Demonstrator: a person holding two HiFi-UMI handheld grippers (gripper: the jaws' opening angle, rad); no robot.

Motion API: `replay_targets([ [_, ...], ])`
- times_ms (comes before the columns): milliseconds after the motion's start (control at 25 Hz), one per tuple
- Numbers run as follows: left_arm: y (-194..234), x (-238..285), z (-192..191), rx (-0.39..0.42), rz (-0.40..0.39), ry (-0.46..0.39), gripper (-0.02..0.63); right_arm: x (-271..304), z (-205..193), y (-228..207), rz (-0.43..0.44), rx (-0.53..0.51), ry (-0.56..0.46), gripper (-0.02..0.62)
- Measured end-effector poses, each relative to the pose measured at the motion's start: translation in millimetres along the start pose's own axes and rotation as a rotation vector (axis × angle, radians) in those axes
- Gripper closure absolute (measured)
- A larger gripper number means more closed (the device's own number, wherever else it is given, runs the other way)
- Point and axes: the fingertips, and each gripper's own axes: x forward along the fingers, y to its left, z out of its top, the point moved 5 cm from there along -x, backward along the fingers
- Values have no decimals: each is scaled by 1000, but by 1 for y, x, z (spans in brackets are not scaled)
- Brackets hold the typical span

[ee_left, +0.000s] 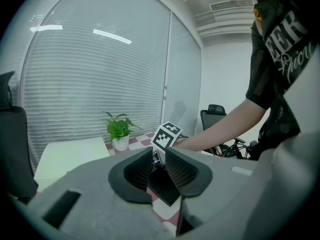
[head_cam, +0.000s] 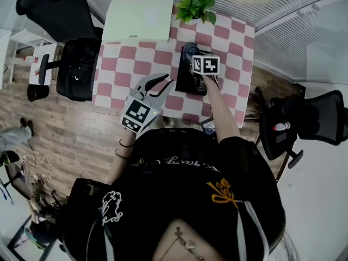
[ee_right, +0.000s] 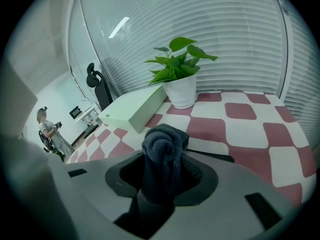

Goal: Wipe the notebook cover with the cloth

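A black notebook (head_cam: 187,81) lies on the checkered table (head_cam: 117,64), right of centre. My right gripper (head_cam: 194,55) hovers over its far end, shut on a bunched dark grey cloth (head_cam: 190,48). In the right gripper view the cloth (ee_right: 163,146) bulges up out of the right gripper (ee_right: 162,176), and a strip of the notebook (ee_right: 210,156) shows beside it. My left gripper (head_cam: 165,86) is held open just left of the notebook, holding nothing. The left gripper view looks between the left gripper's (ee_left: 158,160) jaws at the notebook (ee_left: 162,186).
A pale green box (head_cam: 138,19) lies at the table's far left, and a potted plant (head_cam: 196,4) stands at the far edge. Black office chairs stand left (head_cam: 76,69) and right (head_cam: 304,118) of the table. A person (ee_right: 50,131) stands far off.
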Motion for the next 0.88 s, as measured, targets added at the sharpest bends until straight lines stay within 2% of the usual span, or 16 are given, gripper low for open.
replay_targets([
  [560,-13,24,5,27,-98,-2,535,-58,-30,-83,-155,130,-27,469],
  [760,-14,28,6,31,-111,-4,535,-67,-28,-85,-180,123,-34,469],
  [880,-13,27,6,29,-105,-7,535,-72,-18,-68,-148,105,-67,469],
])
